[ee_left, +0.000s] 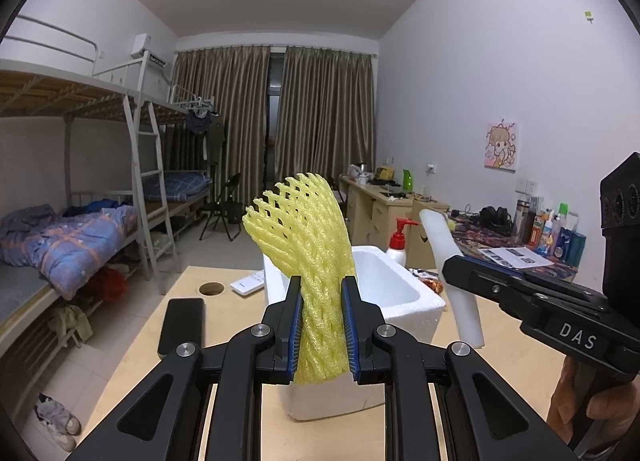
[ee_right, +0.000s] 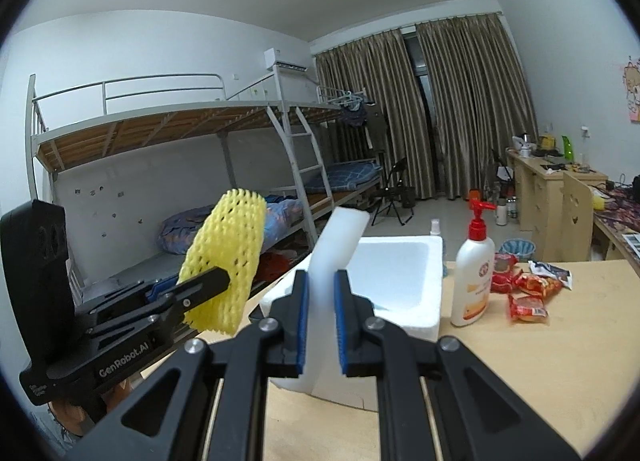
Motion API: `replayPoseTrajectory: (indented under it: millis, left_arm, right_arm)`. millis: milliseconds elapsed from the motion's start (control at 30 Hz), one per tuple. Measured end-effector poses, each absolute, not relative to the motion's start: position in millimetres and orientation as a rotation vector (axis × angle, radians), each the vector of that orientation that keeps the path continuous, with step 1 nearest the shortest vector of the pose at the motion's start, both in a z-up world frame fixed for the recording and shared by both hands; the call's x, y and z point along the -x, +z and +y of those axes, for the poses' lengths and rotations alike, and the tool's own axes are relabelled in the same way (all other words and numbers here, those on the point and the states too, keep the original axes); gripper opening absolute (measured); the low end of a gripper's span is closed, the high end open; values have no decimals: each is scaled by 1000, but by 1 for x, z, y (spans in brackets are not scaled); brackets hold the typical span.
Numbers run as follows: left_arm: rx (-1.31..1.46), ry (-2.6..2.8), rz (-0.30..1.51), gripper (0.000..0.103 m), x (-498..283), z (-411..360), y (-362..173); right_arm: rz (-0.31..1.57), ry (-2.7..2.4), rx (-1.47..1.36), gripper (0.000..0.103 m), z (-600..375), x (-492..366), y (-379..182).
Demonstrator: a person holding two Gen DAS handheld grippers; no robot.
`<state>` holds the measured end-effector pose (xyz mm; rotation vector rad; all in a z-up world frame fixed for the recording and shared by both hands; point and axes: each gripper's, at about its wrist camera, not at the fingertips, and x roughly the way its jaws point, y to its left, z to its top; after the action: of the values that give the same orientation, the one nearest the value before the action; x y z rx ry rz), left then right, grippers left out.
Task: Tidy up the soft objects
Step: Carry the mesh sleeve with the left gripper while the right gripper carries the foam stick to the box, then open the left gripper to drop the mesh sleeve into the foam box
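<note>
L gripper (ee_left: 320,325), marked "GenRobot.AI", clamped yellow foam net (ee_left: 308,245); R gripper (ee_right: 321,325), marked "DAS", clamped white foam strip (ee_right: 334,253); lotion bottle (ee_right: 472,273) label prob. unreadable.

Both wrist views look level along their tools, sharing the nearby foam box (ee_left: 400,293).

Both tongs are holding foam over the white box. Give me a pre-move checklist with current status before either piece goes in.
1. Left tongs clamped on the yellow foam net sleeve: ok.
2. Right tongs clamped on the white foam strip: ok.
3. White styrofoam box open on top: ok.
4. Box interior clear of other items: cannot tell, the floor is partly hidden.
5. Red-capped white pump bottle standing apart from the box: ok.
6. The two foam pieces apart from each other: ok.
</note>
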<state>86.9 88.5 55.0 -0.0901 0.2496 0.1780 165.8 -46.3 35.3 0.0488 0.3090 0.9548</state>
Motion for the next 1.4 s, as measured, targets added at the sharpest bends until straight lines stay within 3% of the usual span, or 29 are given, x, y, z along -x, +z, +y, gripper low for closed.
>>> replayPoseTrajectory:
  millis: [600,1400]
  left_arm:
    - [88,137,249,20,-131,110,85]
    - [99,58,287,20,-177,133,76]
  right_arm:
    - [323,934,-65,15,-29,-206,60]
    - [357,926,-66,15,-11,-232,62]
